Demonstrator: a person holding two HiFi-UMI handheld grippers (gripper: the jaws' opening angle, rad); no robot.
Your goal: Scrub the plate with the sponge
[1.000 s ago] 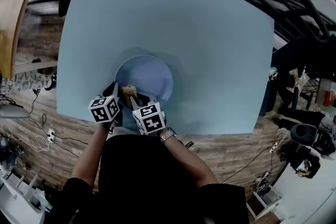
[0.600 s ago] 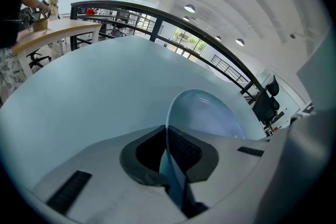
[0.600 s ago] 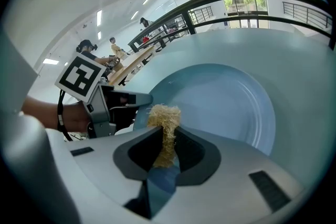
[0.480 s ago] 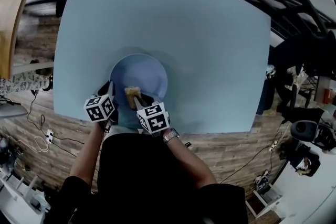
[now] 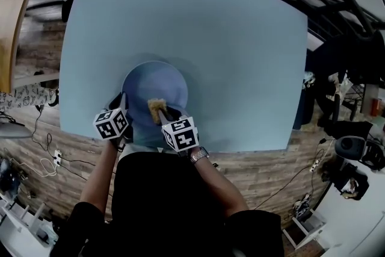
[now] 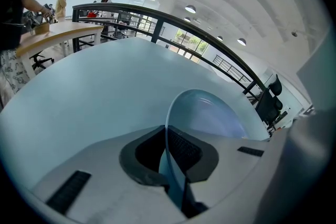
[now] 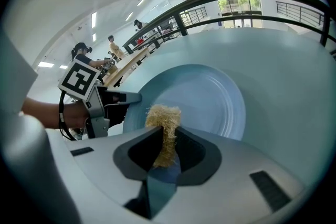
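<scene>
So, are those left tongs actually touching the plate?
Touching. The left gripper view shows the left tongs shut on the plate, with its rim pinched edge-on between them.

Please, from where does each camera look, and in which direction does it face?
Head view: above, facing steeply down on the table and plate; shows forearms, left gripper, right gripper.
Left gripper view: on the left gripper, facing along its fingers, shut on the plate rim.
Right gripper view: on the right gripper, facing over its held sponge toward the plate; shows the left gripper.
Shared: all three show the plate.
</scene>
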